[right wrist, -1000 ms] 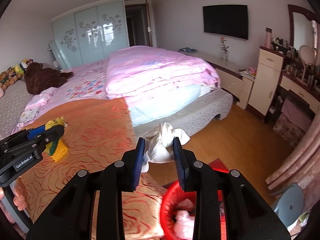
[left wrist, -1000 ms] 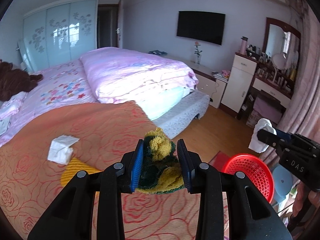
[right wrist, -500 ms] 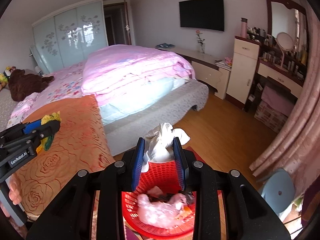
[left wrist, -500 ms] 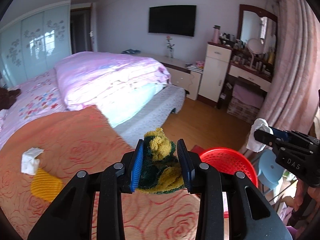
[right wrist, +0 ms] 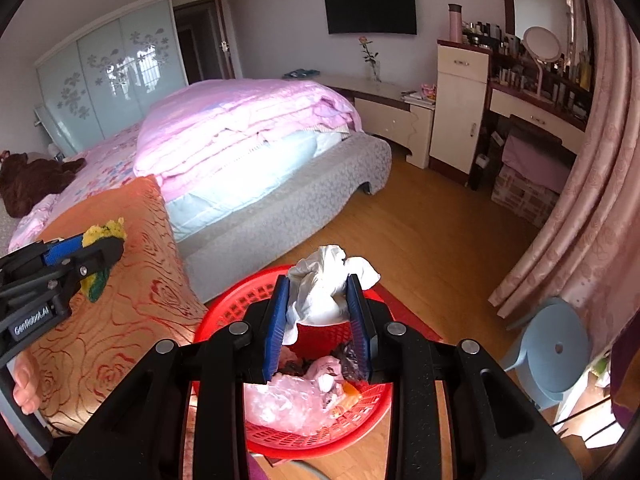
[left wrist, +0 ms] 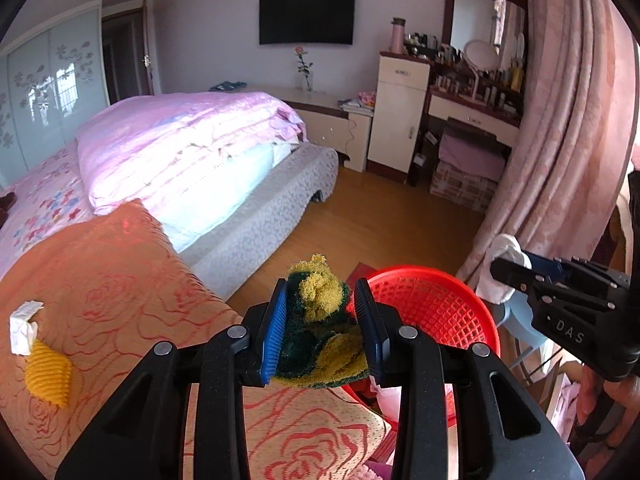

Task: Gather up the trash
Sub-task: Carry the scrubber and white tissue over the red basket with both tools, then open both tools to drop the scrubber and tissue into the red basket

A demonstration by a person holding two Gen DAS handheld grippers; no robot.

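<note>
You carried 2 scraps to the round red plastic mesh basket (right wrist: 224, 312).
Right tongs (right wrist: 319, 312) pinched crumpled white tissue (right wrist: 320, 296) above it; left tongs (left wrist: 322, 320) clamped a yellow-green scouring sponge (left wrist: 316, 320). Next, release both.

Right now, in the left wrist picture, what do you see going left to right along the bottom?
White crumpled tissue → yellow ribbed sponge → green-and-yellow scrubbing sponge held in the jaws → red plastic mesh basket → white crumpled paper in the other gripper.
</note>
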